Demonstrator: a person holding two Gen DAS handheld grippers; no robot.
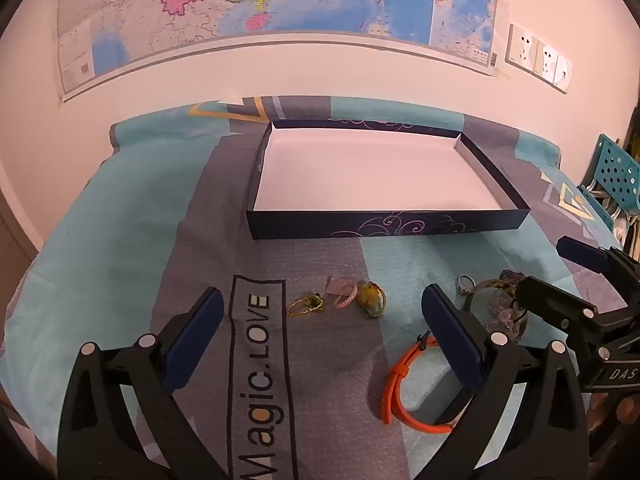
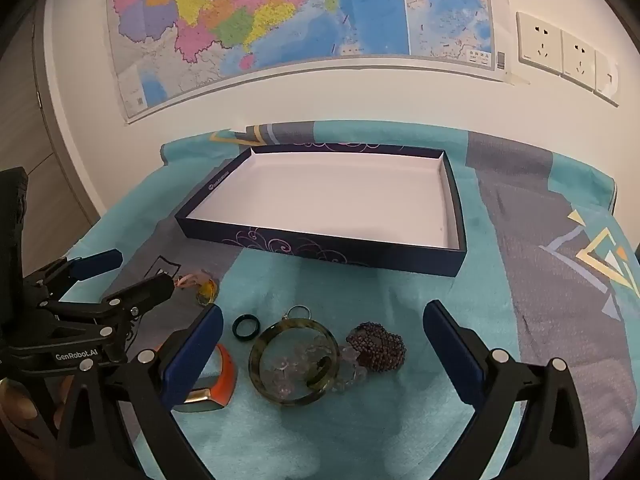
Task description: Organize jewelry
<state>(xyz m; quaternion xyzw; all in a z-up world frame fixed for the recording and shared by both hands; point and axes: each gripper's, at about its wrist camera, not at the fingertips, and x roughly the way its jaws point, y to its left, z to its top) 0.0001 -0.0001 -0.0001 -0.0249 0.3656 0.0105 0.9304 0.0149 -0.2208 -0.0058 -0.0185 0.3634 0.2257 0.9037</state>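
A shallow dark blue box with a white inside stands empty on the cloth; it also shows in the right wrist view. In front of it lie a gold chain, a pink bracelet, a yellow charm and an orange wristband. The right wrist view shows a greenish bangle, a dark ring and a purple bead bracelet. My left gripper is open above the cloth, near the small pieces. My right gripper is open over the bangle and beads.
A teal and grey cloth printed "Magic.LOVE" covers the table. A wall map and sockets are behind. A teal perforated rack stands at the right edge.
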